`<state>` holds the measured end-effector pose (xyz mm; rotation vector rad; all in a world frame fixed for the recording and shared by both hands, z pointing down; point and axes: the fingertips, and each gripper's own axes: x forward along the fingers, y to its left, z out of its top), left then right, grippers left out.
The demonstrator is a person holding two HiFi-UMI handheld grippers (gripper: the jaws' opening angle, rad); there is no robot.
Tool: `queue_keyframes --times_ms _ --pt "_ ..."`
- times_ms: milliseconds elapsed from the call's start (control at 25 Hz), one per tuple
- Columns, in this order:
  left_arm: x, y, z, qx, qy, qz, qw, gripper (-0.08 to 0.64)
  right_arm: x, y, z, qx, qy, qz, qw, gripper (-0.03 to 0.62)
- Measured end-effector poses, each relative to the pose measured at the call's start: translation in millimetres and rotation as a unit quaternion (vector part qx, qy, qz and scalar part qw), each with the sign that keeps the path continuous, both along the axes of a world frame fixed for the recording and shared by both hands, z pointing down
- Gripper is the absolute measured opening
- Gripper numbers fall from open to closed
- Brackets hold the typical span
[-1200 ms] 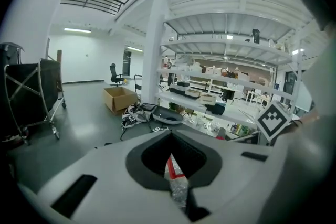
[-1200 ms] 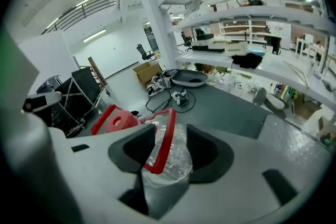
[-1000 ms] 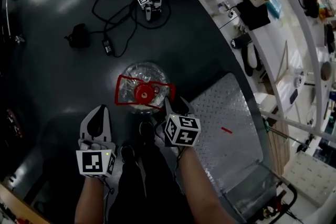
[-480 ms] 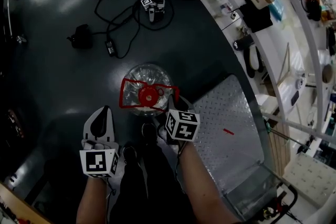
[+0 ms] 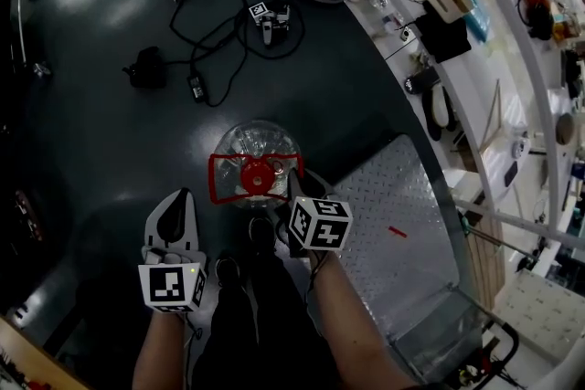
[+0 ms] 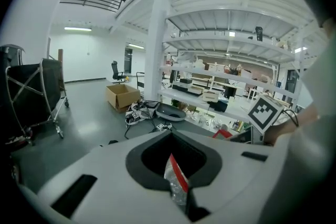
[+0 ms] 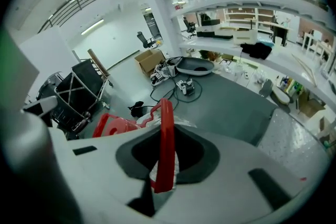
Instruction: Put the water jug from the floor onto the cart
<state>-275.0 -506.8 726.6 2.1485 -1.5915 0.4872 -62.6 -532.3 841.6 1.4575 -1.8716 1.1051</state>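
While standing over the dark floor (image 5: 82,132), holds one tool in each hand, above dark trouser legs (image 5: 247,324). Clamps the right tool (image 5: 299,189) on the red handle (image 7: 166,139) of the water jug (image 5: 258,140): jaws just drawn closer and now nearly together, pressed on the handle's bar at the jug's right side. Shows, in the right gripper view, that bar running up as a red strip through the slit between the jaws, with the red cap (image 5: 254,182) and the clear shoulder of the jug just beyond. Has the jug upright at floor level, in front of the shoes (image 5: 260,230), just beside the left edge of the cart (image 5: 402,196) and not on its diamond-plate deck; cannot tell whether lifted clear of the floor. Holds the left tool (image 5: 179,198) apart from the jug, off to its left, touching neither handle nor body, tip angled down toward the floor. Has those jaws drawn together, with only a thin crumpled sliver (image 6: 176,183) of clear and red in the slit between them; cannot tell whether pad or scrap. Beyond the jug, black cables (image 5: 215,59) strewn on the floor; along the right, white shelves (image 5: 475,59) crowded with goods.
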Motion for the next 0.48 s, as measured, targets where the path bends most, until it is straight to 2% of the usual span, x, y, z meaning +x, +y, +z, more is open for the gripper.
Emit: queue_keyframes --times_ms 240,480 --pt "-14 7 -15 0.009 -0.001 -0.006 0.9999 0.005 -33 14 -22 0.015 -0.001 -0.055 0.998 0.04" --pt "-29 23 -43 0.026 -0.012 0.001 0.9996 0.005 -38 23 -66 0.03 -0.015 -0.033 0.999 0.041"
